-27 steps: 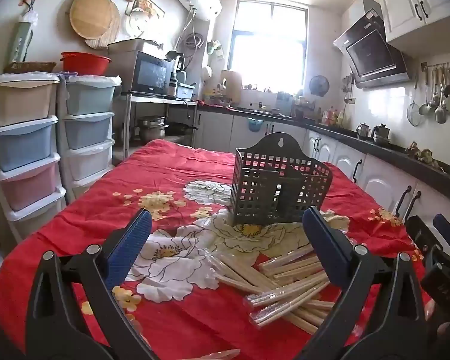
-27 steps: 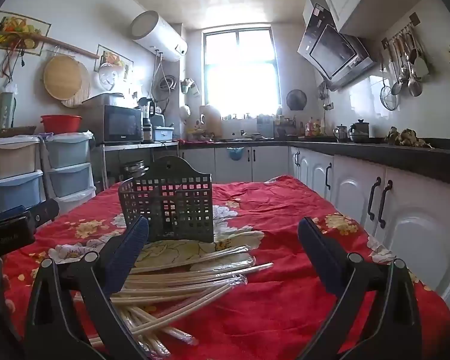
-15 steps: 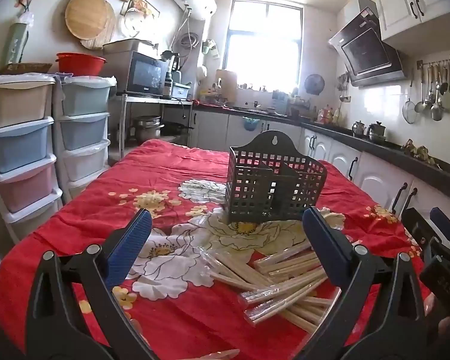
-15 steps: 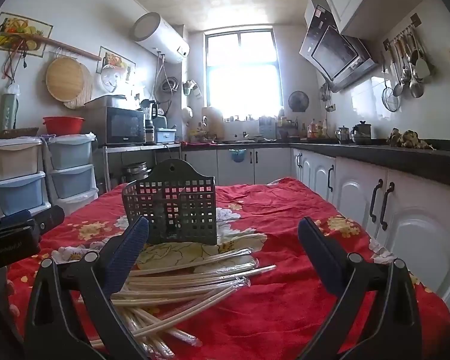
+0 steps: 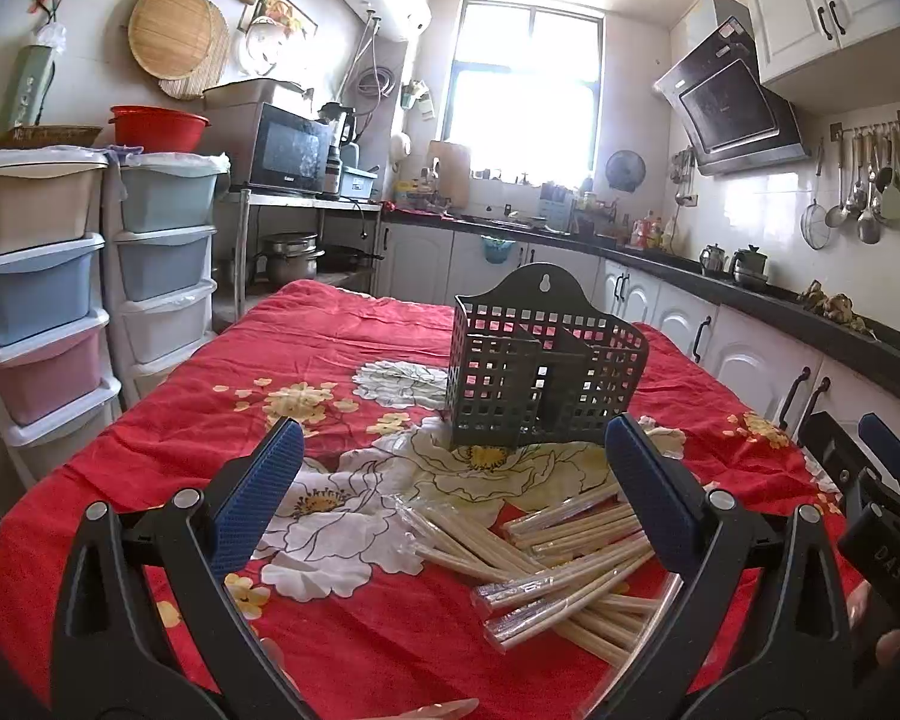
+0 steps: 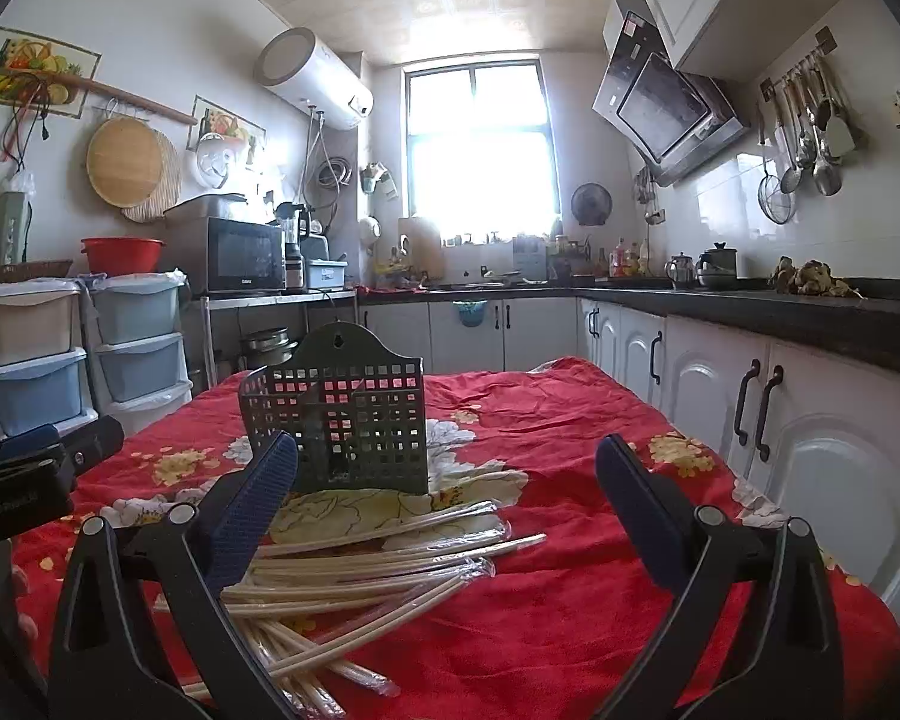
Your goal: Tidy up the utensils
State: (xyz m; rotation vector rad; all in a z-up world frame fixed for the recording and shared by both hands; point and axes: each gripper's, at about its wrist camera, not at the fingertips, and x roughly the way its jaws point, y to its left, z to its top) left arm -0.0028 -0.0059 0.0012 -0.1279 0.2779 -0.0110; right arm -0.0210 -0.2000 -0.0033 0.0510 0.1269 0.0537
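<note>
A pile of plastic-wrapped chopsticks [image 5: 564, 552] lies on the red floral tablecloth [image 5: 330, 348]. Behind it stands an empty black perforated utensil basket [image 5: 540, 372]. My left gripper [image 5: 450, 480] is open and empty, above the near left side of the pile. My right gripper [image 6: 444, 498] is open and empty, with the chopsticks [image 6: 378, 564] low between its fingers and the basket [image 6: 342, 420] behind its left finger. The right gripper shows at the right edge of the left wrist view [image 5: 870, 480].
Stacked plastic drawers [image 5: 42, 276] stand left of the table. White cabinets under a dark counter [image 6: 780, 372] run along the right. A microwave [image 5: 282, 150] sits on a shelf at the back left.
Both grippers have lifted slightly and shifted a little; the basket and chopsticks sit somewhat lower in view. Both stay open and empty.
</note>
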